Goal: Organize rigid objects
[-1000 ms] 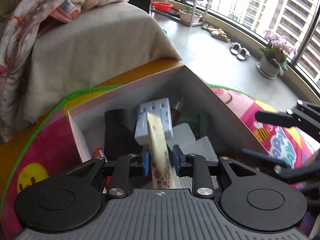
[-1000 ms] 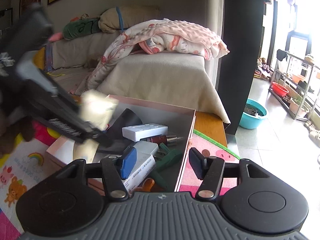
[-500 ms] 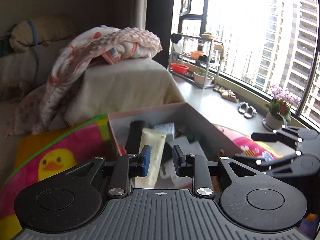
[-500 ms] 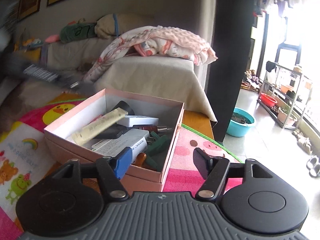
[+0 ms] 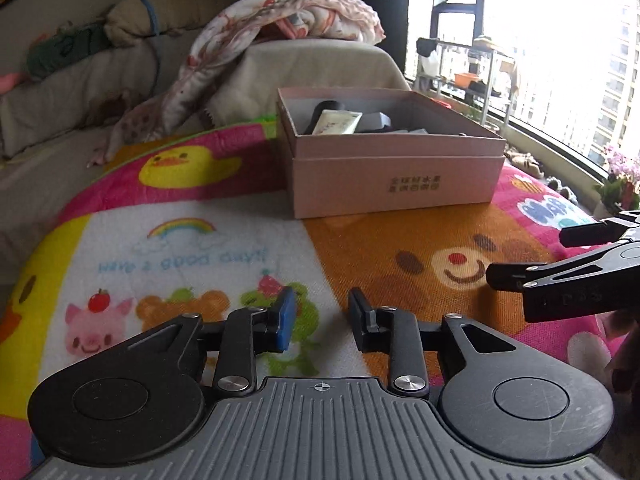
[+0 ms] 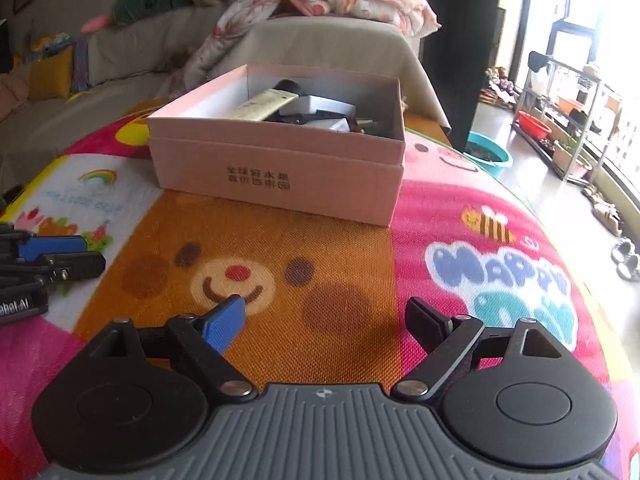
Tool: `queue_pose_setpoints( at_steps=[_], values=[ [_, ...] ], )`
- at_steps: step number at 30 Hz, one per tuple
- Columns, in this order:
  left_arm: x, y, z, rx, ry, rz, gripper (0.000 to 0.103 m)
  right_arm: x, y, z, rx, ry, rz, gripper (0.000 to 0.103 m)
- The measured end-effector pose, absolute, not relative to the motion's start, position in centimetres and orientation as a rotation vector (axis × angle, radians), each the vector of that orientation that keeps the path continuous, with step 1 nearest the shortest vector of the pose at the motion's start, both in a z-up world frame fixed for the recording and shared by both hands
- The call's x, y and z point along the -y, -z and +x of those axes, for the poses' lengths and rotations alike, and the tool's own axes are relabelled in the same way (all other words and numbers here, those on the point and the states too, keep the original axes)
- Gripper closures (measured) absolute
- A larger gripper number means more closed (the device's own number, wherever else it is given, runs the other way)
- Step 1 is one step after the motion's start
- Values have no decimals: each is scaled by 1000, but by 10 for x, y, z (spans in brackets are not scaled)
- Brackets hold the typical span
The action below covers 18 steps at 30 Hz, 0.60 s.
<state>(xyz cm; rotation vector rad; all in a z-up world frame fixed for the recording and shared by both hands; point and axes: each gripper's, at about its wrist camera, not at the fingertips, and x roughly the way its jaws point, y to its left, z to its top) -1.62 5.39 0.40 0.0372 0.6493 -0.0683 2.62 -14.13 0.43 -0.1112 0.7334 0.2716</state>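
Now that cream tube [image 5: 337, 123] lies in pink box [image 5: 394, 178], you've pulled back: left hand-held gripper [image 5: 322, 320] narrow, empty, just opening; right hand-held gripper [image 6: 320, 322] opened wide, empty. Mat looks bare; task probably finished.

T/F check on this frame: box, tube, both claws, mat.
1. The cream tube lies inside the pink box. True.
2. The left claw grips the tube. False: nothing is between its fingers.
3. The right claw is wide open with nothing in it. True.
4. The box has its lid on. False: it is open on top, contents showing.
5. The box sits on a cartoon play mat. True.
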Motion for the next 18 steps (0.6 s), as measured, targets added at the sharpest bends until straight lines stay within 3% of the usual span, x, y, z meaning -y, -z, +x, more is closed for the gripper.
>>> queue_pose_setpoints(
  at_steps=[3,6,18],
  values=[
    [-45,-4,-7,-646,85,7,66,149,-3,36,-775,-267,-54,0],
    [-38,-1,-1,-650,131,-26,44,150,-1,39,-759,-261,-53,0],
    [-27,0,6,-644,14,-37,51,157,3,35,-701,-240,-26,0]
  ],
)
